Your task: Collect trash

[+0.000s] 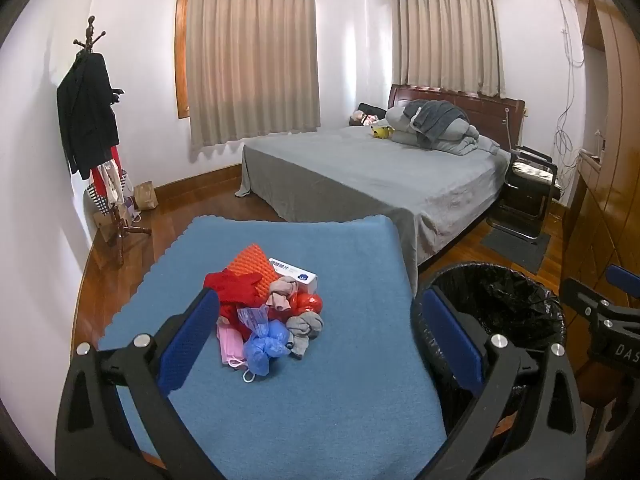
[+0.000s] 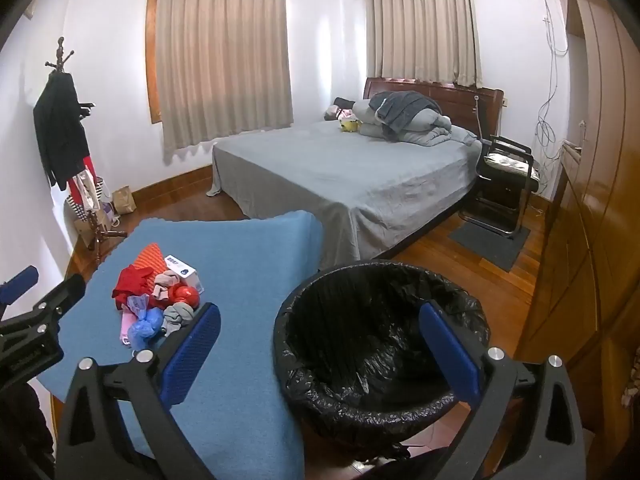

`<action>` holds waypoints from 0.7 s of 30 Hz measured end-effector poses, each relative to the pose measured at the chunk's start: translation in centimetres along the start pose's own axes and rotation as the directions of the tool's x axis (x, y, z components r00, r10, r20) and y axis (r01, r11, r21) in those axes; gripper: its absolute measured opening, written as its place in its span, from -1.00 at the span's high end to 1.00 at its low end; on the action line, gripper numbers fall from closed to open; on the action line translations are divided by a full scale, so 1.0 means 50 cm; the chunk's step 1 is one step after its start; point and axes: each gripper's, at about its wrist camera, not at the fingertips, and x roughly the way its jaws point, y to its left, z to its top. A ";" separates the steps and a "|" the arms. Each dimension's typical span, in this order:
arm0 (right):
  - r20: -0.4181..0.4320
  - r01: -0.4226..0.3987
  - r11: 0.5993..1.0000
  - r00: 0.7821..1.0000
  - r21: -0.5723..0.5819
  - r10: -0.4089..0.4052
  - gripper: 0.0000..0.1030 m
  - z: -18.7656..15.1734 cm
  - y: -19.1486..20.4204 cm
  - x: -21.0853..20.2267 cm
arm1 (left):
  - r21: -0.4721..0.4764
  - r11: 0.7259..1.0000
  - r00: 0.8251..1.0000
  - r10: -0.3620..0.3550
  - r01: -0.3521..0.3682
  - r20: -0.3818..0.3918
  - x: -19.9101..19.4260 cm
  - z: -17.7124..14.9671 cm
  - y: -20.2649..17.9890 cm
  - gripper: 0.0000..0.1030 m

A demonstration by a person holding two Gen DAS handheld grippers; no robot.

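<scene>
A small heap of items lies on a table with a blue cloth (image 1: 340,360): a red garment (image 1: 234,286), an orange ridged pad (image 1: 256,262), a white box (image 1: 294,274), a blue plastic bag (image 1: 264,344), a pink mask (image 1: 230,346), grey socks (image 1: 304,328) and a red shiny wrapper (image 1: 308,302). A bin with a black liner (image 2: 376,336) stands right of the table. My left gripper (image 1: 320,328) is open, hovering short of the heap. My right gripper (image 2: 320,340) is open above the bin's near rim. Nothing is held.
A bed with a grey sheet (image 1: 372,176) stands behind the table. A coat stand (image 1: 92,120) with clothes and paper bags is at the left wall. A black chair (image 1: 528,184) and wooden cabinets (image 2: 592,200) are on the right. Wooden floor shows between them.
</scene>
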 end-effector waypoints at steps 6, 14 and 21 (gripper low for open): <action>0.000 0.001 1.000 1.000 -0.002 -0.001 -0.89 0.001 0.001 0.000 | 0.000 1.000 1.000 -0.001 0.001 -0.001 0.000 0.000 0.000 -0.90; -0.002 0.001 1.000 1.000 -0.002 -0.001 -0.89 0.001 0.002 0.004 | -0.001 1.000 1.000 -0.001 0.001 -0.004 0.001 0.000 0.001 -0.90; -0.003 0.000 1.000 1.000 -0.003 0.000 -0.89 0.001 0.003 0.007 | -0.002 1.000 1.000 -0.001 0.001 -0.004 0.002 -0.001 0.000 -0.90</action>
